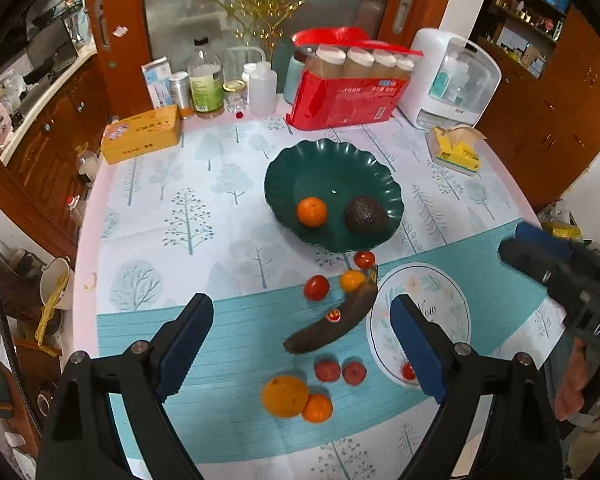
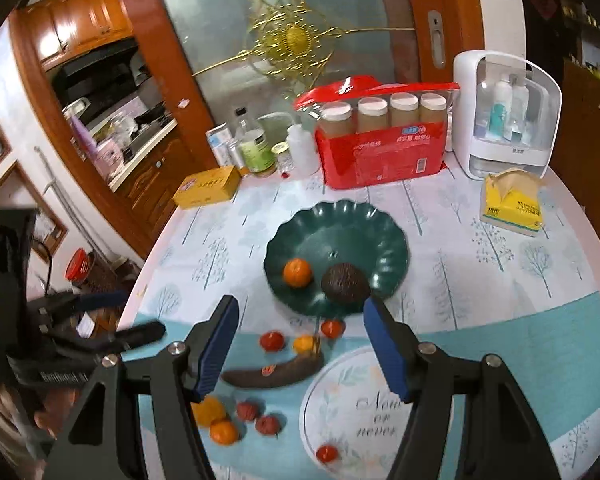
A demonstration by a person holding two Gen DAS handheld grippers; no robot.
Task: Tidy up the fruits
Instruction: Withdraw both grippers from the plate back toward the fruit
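Observation:
A dark green scalloped bowl holds a mandarin and an avocado. In front of it on the table lie a dark overripe banana, cherry tomatoes, a small yellow fruit, two lychees and two oranges. A white patterned plate holds one tomato. My left gripper is open and empty above the banana. My right gripper is open and empty, over the banana and plate.
At the table's back stand a red pack of bottles, a white dispenser box, bottles and jars, an orange box and a yellow tissue pack. Wooden cabinets flank the table. The right gripper shows at the left view's right edge.

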